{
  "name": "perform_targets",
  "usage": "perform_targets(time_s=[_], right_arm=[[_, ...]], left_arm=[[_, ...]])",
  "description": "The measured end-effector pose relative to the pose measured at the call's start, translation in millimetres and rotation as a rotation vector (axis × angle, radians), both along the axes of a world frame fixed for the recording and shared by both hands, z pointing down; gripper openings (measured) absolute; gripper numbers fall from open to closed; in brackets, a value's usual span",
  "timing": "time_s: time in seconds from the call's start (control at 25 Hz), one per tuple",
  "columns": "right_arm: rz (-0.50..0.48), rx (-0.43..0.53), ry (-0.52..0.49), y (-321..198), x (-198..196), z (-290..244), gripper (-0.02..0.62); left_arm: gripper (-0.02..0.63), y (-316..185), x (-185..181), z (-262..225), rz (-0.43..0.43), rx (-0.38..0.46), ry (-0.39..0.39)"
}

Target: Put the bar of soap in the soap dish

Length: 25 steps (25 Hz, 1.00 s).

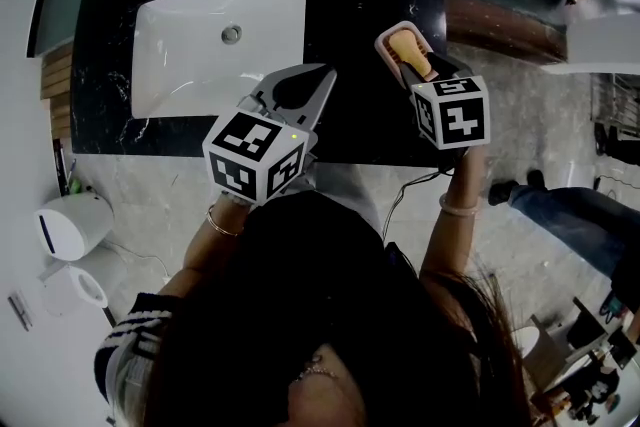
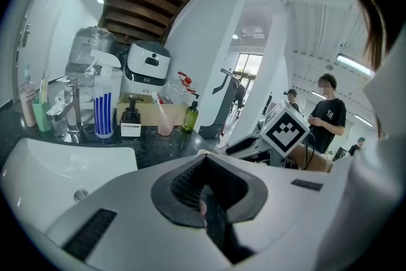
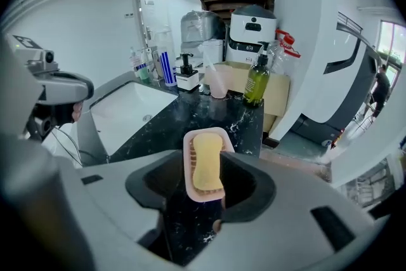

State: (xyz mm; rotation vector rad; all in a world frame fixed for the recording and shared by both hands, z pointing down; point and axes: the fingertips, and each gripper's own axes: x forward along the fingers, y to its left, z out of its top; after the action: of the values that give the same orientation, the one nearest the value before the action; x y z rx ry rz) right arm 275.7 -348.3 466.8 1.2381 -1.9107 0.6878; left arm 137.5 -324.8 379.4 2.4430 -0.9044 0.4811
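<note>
Between jaws of right gripper [image 3: 200, 176], soap [image 3: 207, 160]

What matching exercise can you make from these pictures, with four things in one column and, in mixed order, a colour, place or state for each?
1 bar of soap
2 left gripper
3 sink
4 green bottle

a white
b jaws together
c lies in the pink soap dish
d stands at the back of the counter

Pairs: 1-c, 2-b, 3-a, 4-d

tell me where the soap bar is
In the right gripper view, the soap bar lies in the pink soap dish on the black counter, right of the sink.
</note>
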Motion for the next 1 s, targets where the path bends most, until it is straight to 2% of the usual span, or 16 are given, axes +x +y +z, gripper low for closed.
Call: perform_targets(time_s=[0.08, 0.36, 0.48, 0.84, 1.0], right_arm=[[0.016, 0.020, 0.005, 4, -1, -6, 0.158], [0.052, 0.052, 0.000, 25, -8, -20, 0.135], [0.081, 0.058, -0.029, 37, -13, -24, 0.107], [0.166, 0.103, -0.084, 69, -31, -42, 0.077], [0.207, 0.135, -0.148, 85, -46, -60, 0.069]], left_arm=[[0.002, 3, -2, -3, 0.006, 0.007, 0.004], [0.002, 19, -10, -12, 0.027, 0.029, 0.015], [0.002, 26, -13, -14, 0.041, 0.036, 0.017], [0.002, 47, -28, -27, 0.064, 0.073, 0.031], [0.002, 59, -38, -33, 0.069, 0.084, 0.039]])
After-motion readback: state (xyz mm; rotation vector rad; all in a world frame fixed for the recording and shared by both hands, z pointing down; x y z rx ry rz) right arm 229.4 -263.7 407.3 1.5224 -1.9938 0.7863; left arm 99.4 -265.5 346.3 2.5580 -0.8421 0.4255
